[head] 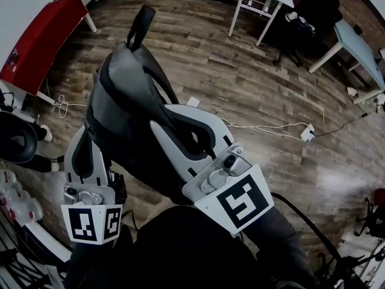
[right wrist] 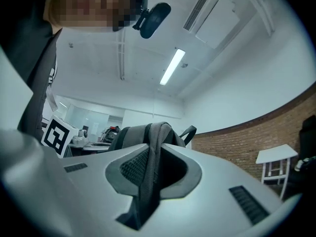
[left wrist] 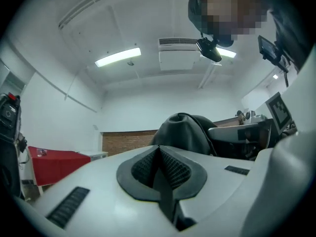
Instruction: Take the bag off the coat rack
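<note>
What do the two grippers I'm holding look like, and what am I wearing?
The left gripper and right gripper have smooth pale grey plastic shells, wide jaws lined with dark ribbed pads, and small dark vented slots. Each carries a white cube printed with black square markers. The person wears a dark top.

I could read no words, numbers or brand names anywhere. The only printed signs were black-and-white square code patterns on my left marker cube and my right marker cube. They were patterns, not letters. Any print on the red board was too small to read.
</note>
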### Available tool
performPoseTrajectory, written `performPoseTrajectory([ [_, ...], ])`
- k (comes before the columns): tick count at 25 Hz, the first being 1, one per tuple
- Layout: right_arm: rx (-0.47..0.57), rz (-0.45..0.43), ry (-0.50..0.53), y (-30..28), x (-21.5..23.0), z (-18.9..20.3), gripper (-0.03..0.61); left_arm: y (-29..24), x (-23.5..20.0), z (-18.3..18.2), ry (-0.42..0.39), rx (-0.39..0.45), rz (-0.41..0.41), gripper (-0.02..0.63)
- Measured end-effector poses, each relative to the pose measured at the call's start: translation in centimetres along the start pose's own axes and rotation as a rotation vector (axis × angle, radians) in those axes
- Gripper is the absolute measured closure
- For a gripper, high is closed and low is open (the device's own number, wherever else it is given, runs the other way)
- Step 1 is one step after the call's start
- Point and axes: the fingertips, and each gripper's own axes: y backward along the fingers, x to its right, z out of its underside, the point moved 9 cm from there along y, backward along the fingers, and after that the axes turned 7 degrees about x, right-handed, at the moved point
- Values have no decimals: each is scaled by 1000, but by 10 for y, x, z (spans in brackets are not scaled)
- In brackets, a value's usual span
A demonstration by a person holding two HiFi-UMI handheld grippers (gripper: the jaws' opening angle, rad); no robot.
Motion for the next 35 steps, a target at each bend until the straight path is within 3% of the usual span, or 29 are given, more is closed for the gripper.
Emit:
performPoseTrajectory([
  [7,-51,175,62,36,44,-17,531,-54,42,9,56,3,183,604],
  [15,-31,344,122,92,88,-35,531,-91,99,14,66,9,340,604],
  [20,-45,401,150,135,118,-47,531,-118,151,15,72,12,411,604],
  [26,-49,464,149,225,205,-66,531,-174,271,28,90,-19,482,604],
  [32,-60,489,190,232,201,-83,531,-179,282,22,123,3,512,604],
  [35,-58,499,202,266,232,-92,531,-192,326,32,146,0,505,604],
])
